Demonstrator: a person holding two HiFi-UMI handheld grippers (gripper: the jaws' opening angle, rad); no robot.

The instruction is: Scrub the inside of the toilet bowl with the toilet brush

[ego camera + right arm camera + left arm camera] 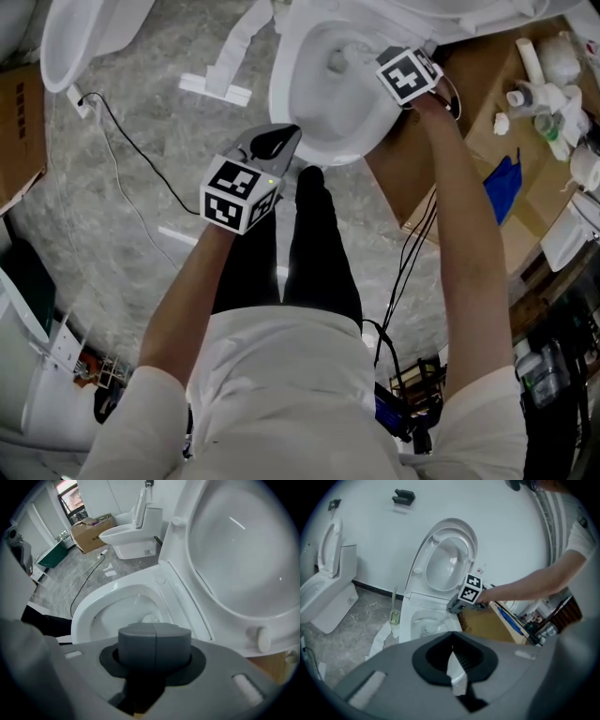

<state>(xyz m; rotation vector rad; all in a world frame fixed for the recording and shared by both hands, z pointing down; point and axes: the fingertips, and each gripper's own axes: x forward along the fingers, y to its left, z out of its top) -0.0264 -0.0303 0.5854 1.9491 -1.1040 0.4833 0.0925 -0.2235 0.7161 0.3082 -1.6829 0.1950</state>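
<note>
The white toilet bowl (300,112) stands open in front of me, its seat and lid (447,559) raised. My right gripper (394,70) hovers over the bowl's right rim, shut on the toilet brush. The pale brush head (151,618) lies down inside the bowl (93,611), and the head view shows it too (337,61). From the left gripper view, the right gripper (457,605) reaches in over the bowl (410,625) from the right. My left gripper (281,141) hangs just before the bowl's front edge, shut and holding nothing.
A second toilet (84,33) stands at the far left, with a black cable (131,169) running across the floor. A cardboard box (469,122) with bottles and a blue item (503,187) sits right of the bowl. A greenish brush holder (395,616) stands by the bowl's left side.
</note>
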